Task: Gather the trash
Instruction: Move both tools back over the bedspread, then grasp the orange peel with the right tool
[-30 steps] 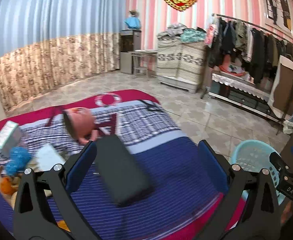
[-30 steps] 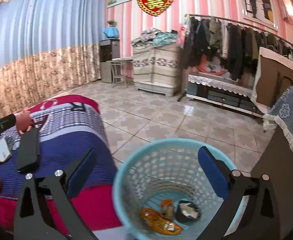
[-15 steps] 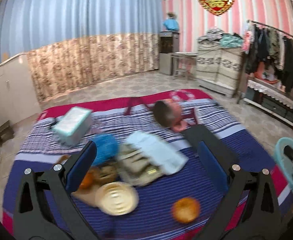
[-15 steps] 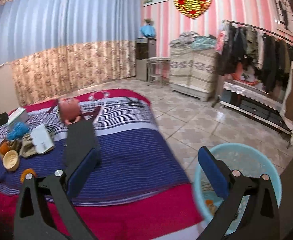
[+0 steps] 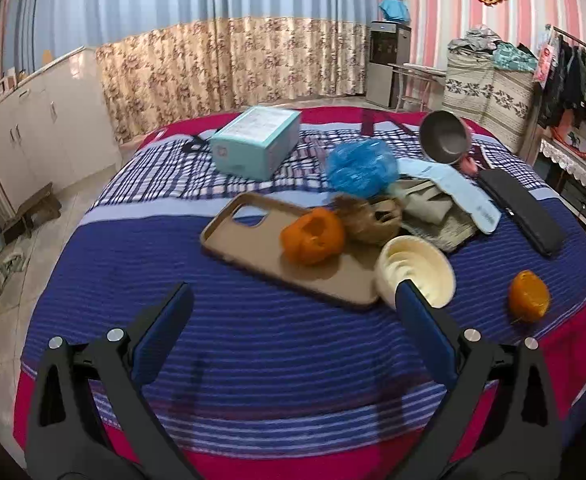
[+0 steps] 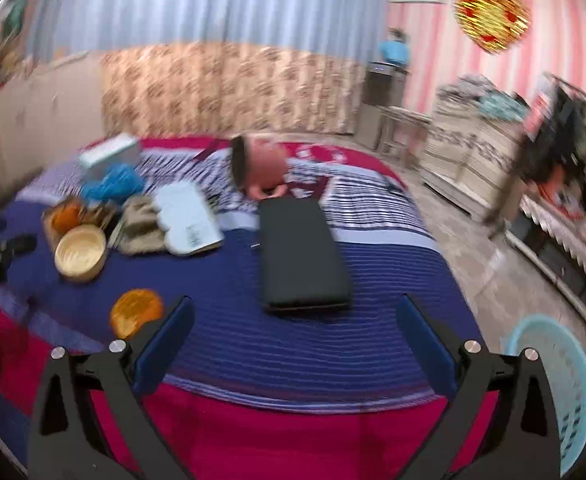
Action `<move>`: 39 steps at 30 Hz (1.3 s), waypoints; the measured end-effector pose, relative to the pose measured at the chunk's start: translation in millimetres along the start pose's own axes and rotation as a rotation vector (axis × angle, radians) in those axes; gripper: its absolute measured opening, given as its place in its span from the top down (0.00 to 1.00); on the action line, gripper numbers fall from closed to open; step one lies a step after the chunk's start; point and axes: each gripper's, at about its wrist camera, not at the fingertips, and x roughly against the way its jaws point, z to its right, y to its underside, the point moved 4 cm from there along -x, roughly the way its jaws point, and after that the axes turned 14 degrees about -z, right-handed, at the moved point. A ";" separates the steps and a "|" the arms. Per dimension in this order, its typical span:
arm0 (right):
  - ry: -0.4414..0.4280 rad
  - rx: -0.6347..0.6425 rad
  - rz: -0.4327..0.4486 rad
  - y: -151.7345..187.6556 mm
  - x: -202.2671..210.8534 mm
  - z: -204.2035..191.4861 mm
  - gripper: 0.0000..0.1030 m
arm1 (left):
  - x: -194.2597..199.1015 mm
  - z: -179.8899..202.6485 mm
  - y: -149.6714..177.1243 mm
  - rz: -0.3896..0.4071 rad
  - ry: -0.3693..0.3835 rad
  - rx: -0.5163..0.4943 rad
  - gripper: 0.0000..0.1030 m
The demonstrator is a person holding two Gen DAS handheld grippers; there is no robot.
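Up close, two hollow orange peel halves [image 5: 312, 241] [image 5: 529, 296] with pitted skin lie on the striped woven bed cover [image 5: 253, 344], one resting on a smooth tan phone case [image 5: 249, 240] beside a round cream bowl [image 5: 415, 270]. Both the left tool [image 5: 289, 328] and right tool [image 6: 293, 330] gape wide, empty, touching nothing. One perforated light-blue plastic basket [image 6: 553, 392] stands on the floor.
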 end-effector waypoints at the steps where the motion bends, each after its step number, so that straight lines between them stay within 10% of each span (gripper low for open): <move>1: -0.017 0.024 -0.002 -0.4 -1.3 -5.9 0.04 | -1.9 -3.7 1.1 -0.001 0.002 0.008 0.05; 14: -0.296 0.172 -0.092 -2.7 -35.6 -70.1 0.06 | -11.3 -21.4 1.8 -0.035 0.046 0.078 0.05; 19: -0.347 0.198 -0.166 0.9 -52.7 -84.1 0.49 | -13.2 -20.3 2.0 -0.040 0.043 0.078 0.05; 24: -0.384 0.220 -0.149 2.8 -45.7 -87.3 0.63 | -9.9 -13.3 0.2 -0.036 0.026 0.055 0.05; 39: -0.162 0.027 -0.008 -8.2 -8.6 12.6 0.65 | -19.6 75.3 -6.9 -0.093 0.093 -0.072 0.05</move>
